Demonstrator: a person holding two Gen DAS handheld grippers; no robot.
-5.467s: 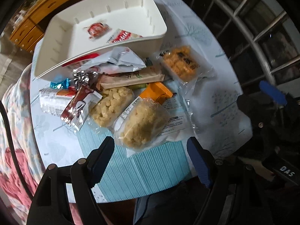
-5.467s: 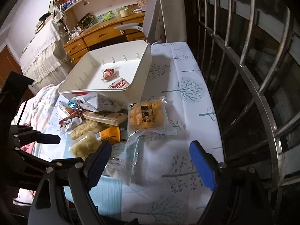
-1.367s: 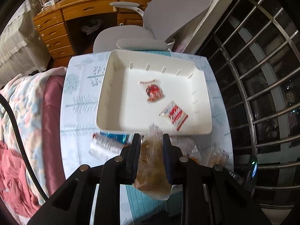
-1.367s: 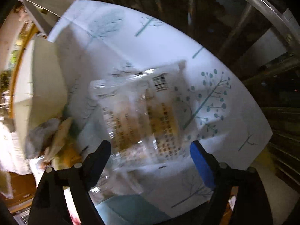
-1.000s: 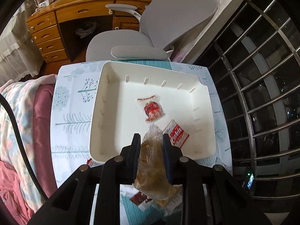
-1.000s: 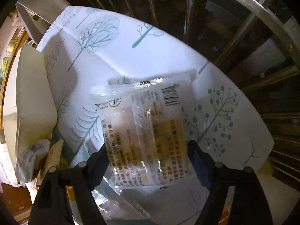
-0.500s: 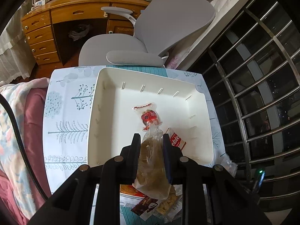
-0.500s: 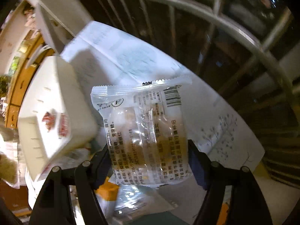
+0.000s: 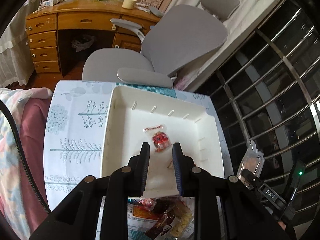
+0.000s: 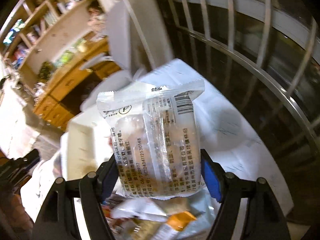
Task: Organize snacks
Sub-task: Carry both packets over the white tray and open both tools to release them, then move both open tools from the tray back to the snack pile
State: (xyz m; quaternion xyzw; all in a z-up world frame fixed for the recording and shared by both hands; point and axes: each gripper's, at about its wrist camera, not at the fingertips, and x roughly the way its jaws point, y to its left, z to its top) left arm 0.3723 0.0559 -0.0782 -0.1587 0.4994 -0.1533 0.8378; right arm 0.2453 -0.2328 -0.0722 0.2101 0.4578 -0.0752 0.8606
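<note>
My left gripper point(image 9: 161, 147) hangs above the white tray point(image 9: 112, 132), its jaws slightly apart with nothing between them. A red-wrapped snack point(image 9: 160, 139) lies in the tray just beyond the fingertips; another packet is partly hidden behind the right finger. My right gripper point(image 10: 159, 170) is shut on a clear snack packet point(image 10: 158, 146) with a barcode, held in the air above the table. That packet also shows at the right edge of the left wrist view point(image 9: 252, 163). The tray shows blurred in the right wrist view point(image 10: 84, 140).
A pile of loose snacks point(image 9: 166, 216) lies on the table in front of the tray. A grey office chair point(image 9: 160, 54) stands behind the table, a wooden desk point(image 9: 66, 28) farther back. Metal window bars point(image 9: 270, 92) run along the right. A pink blanket point(image 9: 24, 136) lies to the left.
The brown snack bag that my left gripper held is gone from its jaws, and they have opened a little. My right gripper has lifted its clear packet up and toward the tray.
</note>
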